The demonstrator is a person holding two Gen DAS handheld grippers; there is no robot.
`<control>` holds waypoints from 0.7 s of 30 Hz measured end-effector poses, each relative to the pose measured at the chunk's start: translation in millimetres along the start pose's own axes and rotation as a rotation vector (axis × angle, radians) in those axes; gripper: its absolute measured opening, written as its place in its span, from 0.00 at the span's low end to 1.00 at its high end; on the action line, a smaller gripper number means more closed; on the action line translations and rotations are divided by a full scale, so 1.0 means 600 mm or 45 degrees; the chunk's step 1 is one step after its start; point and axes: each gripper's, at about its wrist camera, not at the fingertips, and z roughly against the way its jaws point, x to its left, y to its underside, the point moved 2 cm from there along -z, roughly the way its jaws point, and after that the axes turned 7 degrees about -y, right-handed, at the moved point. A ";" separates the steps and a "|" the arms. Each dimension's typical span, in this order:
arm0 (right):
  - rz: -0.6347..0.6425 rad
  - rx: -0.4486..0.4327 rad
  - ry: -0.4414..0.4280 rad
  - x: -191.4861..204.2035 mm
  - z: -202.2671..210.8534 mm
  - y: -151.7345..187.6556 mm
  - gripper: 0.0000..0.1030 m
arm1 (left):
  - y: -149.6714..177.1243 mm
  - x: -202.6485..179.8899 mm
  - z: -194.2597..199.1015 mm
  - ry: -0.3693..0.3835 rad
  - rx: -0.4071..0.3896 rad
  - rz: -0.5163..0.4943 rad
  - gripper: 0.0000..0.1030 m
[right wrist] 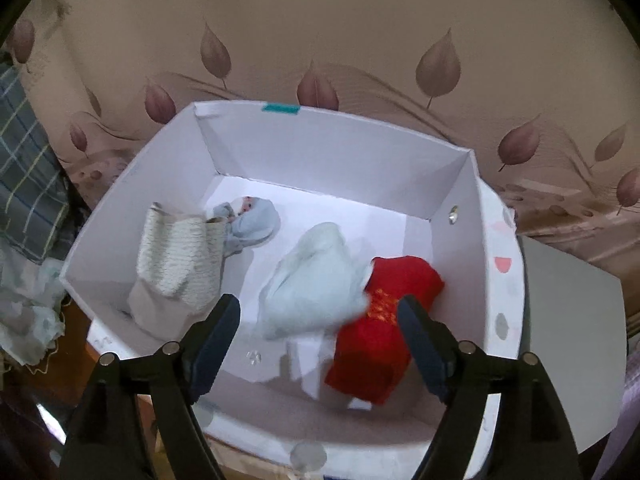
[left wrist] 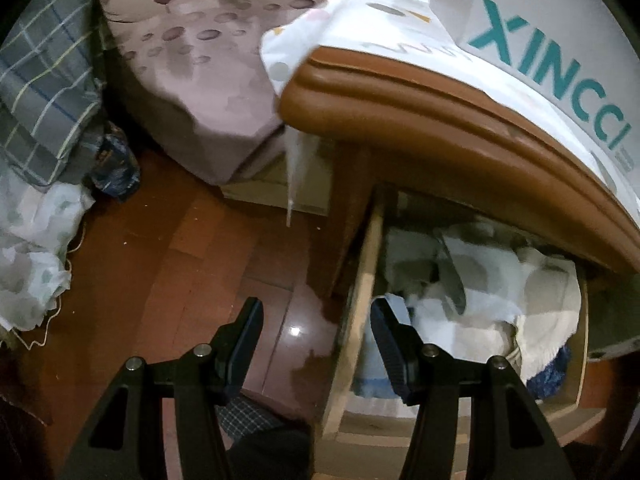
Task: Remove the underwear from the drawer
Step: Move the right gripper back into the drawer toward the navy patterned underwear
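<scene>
In the left wrist view the wooden drawer (left wrist: 362, 280) stands open under the brown nightstand top (left wrist: 440, 120). It holds a heap of white and cream underwear (left wrist: 500, 280) with a dark blue piece (left wrist: 548, 372) at the front. My left gripper (left wrist: 316, 344) is open and empty, its fingers straddling the drawer's left wall. In the right wrist view my right gripper (right wrist: 320, 332) is open and empty above a white box (right wrist: 500, 264). The box holds a red piece (right wrist: 380, 328), a pale blue piece (right wrist: 312, 280), a cream patterned piece (right wrist: 176, 256) and a small grey-blue bundle (right wrist: 252, 220).
A bed with a pink leaf-print sheet (left wrist: 192, 60) lies behind. A plaid quilt (left wrist: 44, 80) and a crumpled printed cloth (left wrist: 28, 260) lie at the left on the dark wood floor (left wrist: 160, 280). A white box marked XINCCI (left wrist: 560, 60) sits on the nightstand.
</scene>
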 end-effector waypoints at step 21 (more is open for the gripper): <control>0.205 0.544 -0.113 -0.011 -0.045 0.384 0.69 | 0.023 -0.041 -0.016 0.055 0.091 -0.163 0.55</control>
